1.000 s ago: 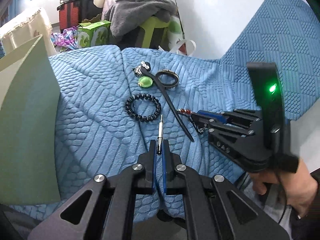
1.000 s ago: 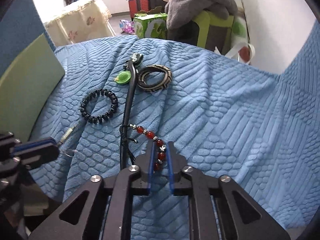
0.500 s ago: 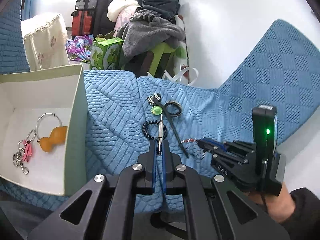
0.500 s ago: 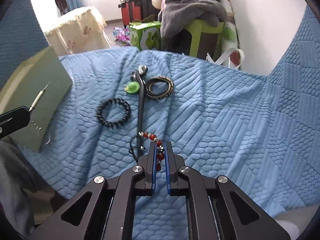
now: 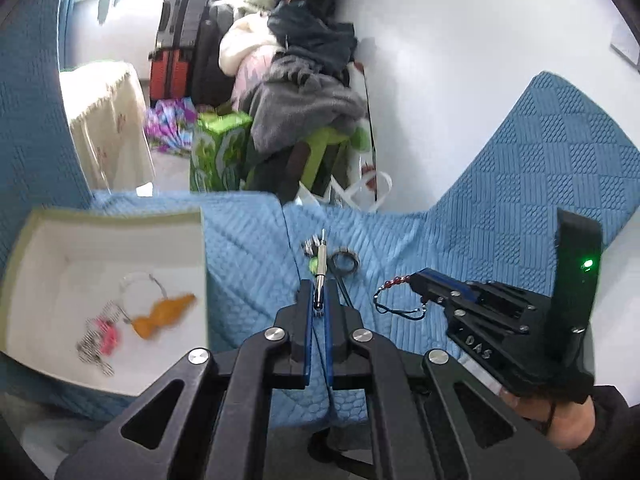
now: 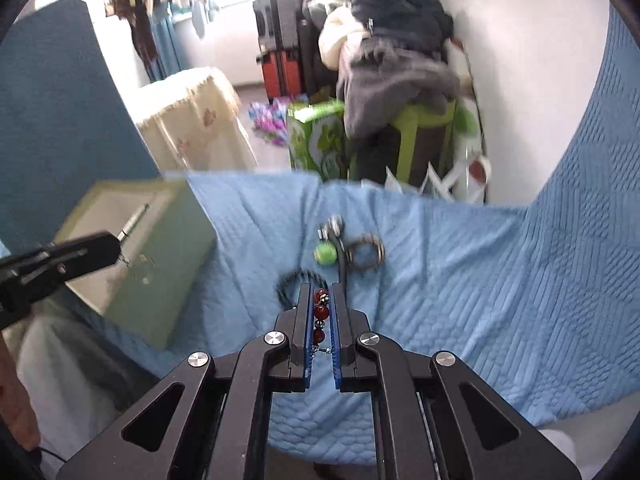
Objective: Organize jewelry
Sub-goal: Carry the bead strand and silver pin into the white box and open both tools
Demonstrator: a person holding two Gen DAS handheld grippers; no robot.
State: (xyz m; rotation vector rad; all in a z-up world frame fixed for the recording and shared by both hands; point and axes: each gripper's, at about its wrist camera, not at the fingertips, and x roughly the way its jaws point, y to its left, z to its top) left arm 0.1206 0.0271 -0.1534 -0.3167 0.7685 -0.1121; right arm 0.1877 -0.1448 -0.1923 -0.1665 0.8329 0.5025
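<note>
A: How is the silver pendant (image 5: 319, 276) held?

B: It is clamped in the nearly closed left gripper (image 5: 318, 312), raised off the blue blanket (image 5: 248, 256) beside the open box (image 5: 202, 240); its long axis is run forward along the fingers, tip pointed away.

A: And the red bead bracelet (image 6: 320, 314)?

B: It is pinched lengthwise between the narrowly parted fingers of the right gripper (image 6: 321, 312), its cord seen hanging in the left view.

"DAS" on right tongs (image 5: 416, 280)
</note>
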